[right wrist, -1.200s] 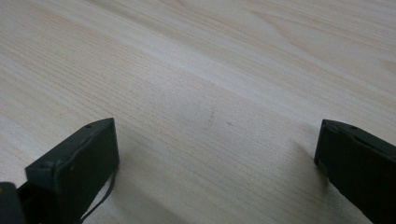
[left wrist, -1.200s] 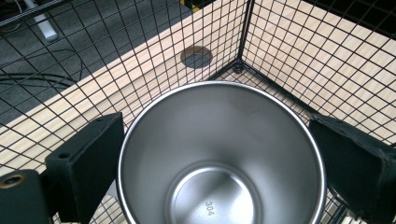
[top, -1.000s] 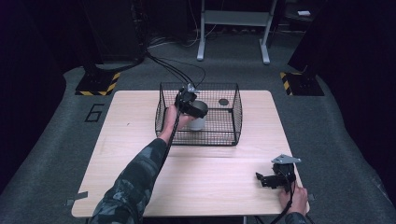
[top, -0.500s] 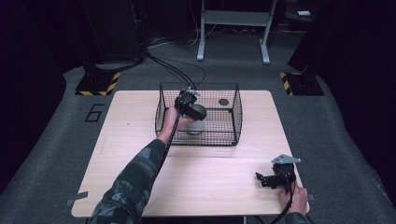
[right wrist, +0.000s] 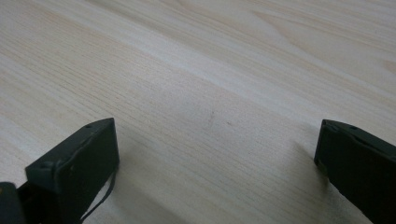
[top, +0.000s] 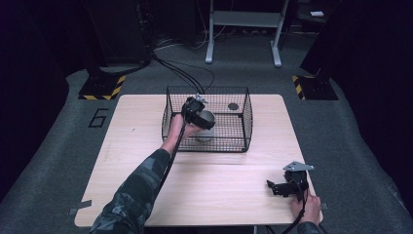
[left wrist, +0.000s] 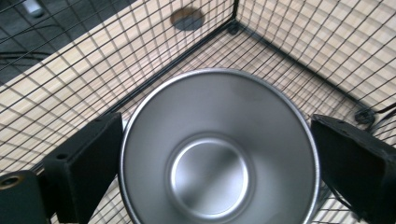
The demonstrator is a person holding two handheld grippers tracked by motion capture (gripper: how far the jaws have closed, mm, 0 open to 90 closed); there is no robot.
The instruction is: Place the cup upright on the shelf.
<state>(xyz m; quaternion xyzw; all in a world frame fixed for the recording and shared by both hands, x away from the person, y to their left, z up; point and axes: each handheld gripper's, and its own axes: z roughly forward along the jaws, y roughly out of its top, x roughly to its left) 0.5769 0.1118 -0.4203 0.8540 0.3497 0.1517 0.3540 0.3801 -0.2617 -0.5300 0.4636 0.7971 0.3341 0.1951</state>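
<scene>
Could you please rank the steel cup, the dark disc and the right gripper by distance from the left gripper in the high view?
1. Steel cup, between the left gripper jaws, inside the wire basket.
2. Dark disc, behind the basket.
3. Right gripper, near table corner.

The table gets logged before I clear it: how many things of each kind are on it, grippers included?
Wire basket: 1
Steel cup: 1, in the basket
Dark round disc: 1, on the table beyond the basket
Grippers: 2, left gripper, right gripper
Total: 5
</scene>
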